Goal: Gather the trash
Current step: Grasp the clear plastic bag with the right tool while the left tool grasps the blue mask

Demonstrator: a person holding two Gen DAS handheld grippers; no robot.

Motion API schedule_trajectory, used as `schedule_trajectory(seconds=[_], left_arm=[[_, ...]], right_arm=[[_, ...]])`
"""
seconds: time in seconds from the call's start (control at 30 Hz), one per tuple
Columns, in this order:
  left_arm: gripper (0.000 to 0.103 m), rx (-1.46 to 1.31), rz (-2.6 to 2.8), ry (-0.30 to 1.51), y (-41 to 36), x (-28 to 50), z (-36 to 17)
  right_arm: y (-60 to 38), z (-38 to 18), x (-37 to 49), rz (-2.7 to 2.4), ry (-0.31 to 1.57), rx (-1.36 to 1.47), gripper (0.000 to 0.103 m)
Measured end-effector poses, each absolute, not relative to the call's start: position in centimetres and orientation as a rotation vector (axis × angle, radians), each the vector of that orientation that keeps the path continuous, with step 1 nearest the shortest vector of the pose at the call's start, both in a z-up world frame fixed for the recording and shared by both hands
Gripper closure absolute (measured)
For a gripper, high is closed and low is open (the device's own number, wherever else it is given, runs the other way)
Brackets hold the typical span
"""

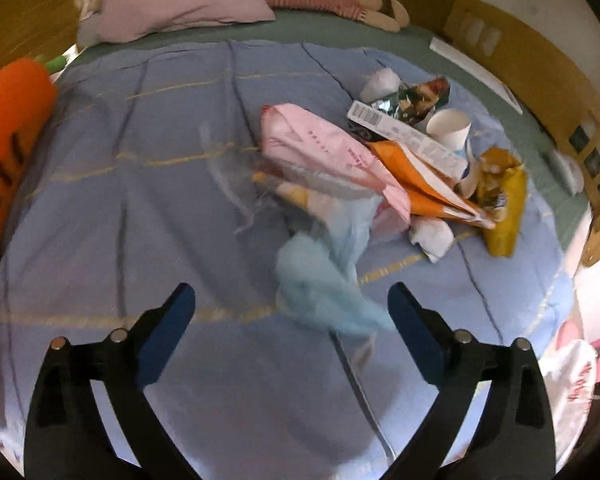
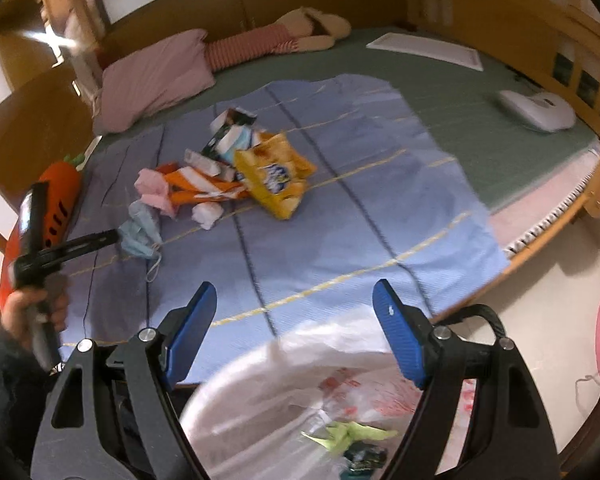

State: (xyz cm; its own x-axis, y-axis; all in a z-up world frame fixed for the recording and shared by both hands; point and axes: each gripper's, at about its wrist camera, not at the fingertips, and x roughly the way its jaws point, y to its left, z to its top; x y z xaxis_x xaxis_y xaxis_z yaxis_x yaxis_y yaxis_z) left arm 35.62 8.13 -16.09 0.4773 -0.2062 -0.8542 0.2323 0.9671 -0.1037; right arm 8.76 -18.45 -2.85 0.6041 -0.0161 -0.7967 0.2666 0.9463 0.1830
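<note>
A heap of trash lies on the blue bedsheet [image 1: 140, 208]: a pink wrapper [image 1: 320, 148], an orange packet [image 1: 420, 184], a yellow snack bag [image 2: 274, 174], a paper cup [image 1: 450, 128], crumpled tissues and a light blue face mask [image 1: 324, 280]. My left gripper [image 1: 292, 320] is open just short of the mask, which lies between its fingers and a little beyond. It also shows in the right wrist view [image 2: 112, 236], tips beside the mask [image 2: 140, 232]. My right gripper [image 2: 294, 316] is open and empty, above a white plastic trash bag [image 2: 284, 400] holding a few scraps.
An orange carrot plush [image 1: 8, 152] lies at the bed's left edge. A pink pillow [image 1: 180, 0] and a striped plush [image 2: 284, 36] sit at the far side. A white device [image 2: 538, 110] and a white board [image 2: 424, 50] lie on the green mattress. Wooden bed frame surrounds.
</note>
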Motion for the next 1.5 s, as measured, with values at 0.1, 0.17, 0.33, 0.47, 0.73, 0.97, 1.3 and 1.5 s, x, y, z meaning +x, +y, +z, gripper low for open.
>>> schedule_trajectory(seconds=[0.1,0.17,0.33,0.47,0.73,0.97,1.3,1.5], left_arm=[[0.013,0.079,-0.321,1.019,6.4,36.5,-17.5],[0.076,0.121,-0.351,1.051,6.1,36.8,-18.4],[0.084,0.053,-0.344,1.051,8.5,34.6,-16.5],[0.084,0.013,-0.244,1.021,12.2,32.2,-14.3],[0.071,-0.061,-0.284,1.031,18.5,29.8,-12.9],[0.075,-0.088,-0.115,1.050,21.5,30.3,-13.3],[0.052,-0.143,-0.078,1.053,23.0,29.9,-13.2],[0.024,-0.142,-0.056,1.069,23.3,29.8,-13.5]], right_arm=[[-17.1,-3.4,11.2,-0.133,0.944,0.296,0.024],[-16.1,-3.5,12.9,-0.113,0.967,0.288,0.024],[-13.3,-3.7,18.0,-0.025,0.989,0.249,0.024],[-10.7,-5.3,23.2,0.033,1.035,0.216,0.024],[-4.0,-7.1,28.9,0.168,1.063,0.222,0.024],[1.7,-10.0,32.0,0.150,1.122,0.053,0.024],[1.0,-14.4,33.6,0.140,1.260,0.022,0.028],[2.4,-14.8,32.6,0.227,1.281,-0.004,0.058]])
